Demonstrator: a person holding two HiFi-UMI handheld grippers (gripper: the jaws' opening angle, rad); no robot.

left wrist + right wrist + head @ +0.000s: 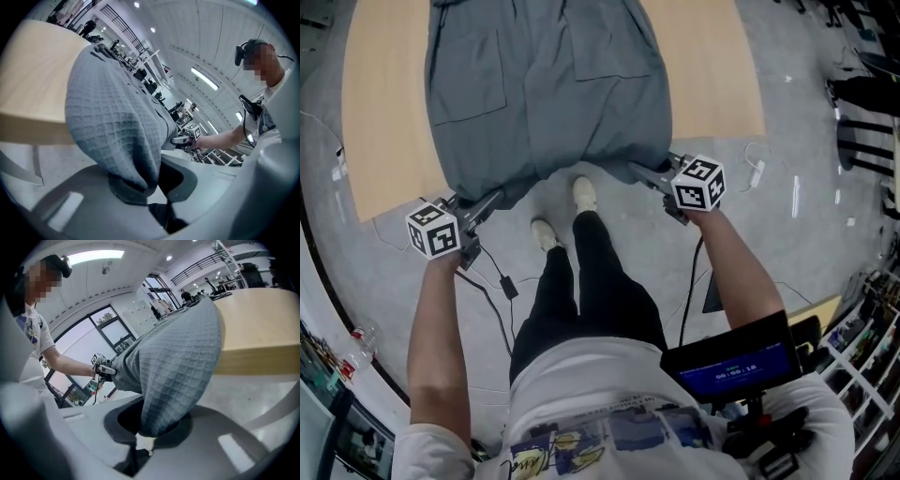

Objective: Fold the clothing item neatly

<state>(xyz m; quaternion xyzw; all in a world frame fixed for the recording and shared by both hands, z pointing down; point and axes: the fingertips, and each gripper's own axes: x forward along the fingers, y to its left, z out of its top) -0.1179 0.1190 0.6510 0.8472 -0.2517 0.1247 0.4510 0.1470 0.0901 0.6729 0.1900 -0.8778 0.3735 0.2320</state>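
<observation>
**Operator:** Which step is in hand?

**Technician:** By judgement, the start of the first fold. The grey waffle-knit garment (544, 84) lies spread on the desk (384, 122). Its near hem hangs over the desk's near edge, toward the person. Each gripper is at one corner of that hem.

**Operator:** State of the fingers?

**Technician:** Left gripper (490, 201): fingers (126, 194) closed and clamped on the left hem corner. The left gripper view shows the cloth bunched between the pads. Right gripper (639, 170): fingers (176, 432) likewise pinched on the right hem corner, with a fold of cloth running down into the gap. Neither gripper holds anything else, and the two stand well apart, with the hem sagging slightly between them.

**Operator:** What does the next move call for?

**Technician:** Most likely, raise both corners together and carry them over the garment toward its far end. Hold both grippers level and the hem taut so that the crease runs straight across. Release only once the hem lies flat on the cloth. A light pinch may let the cloth slip out.
</observation>
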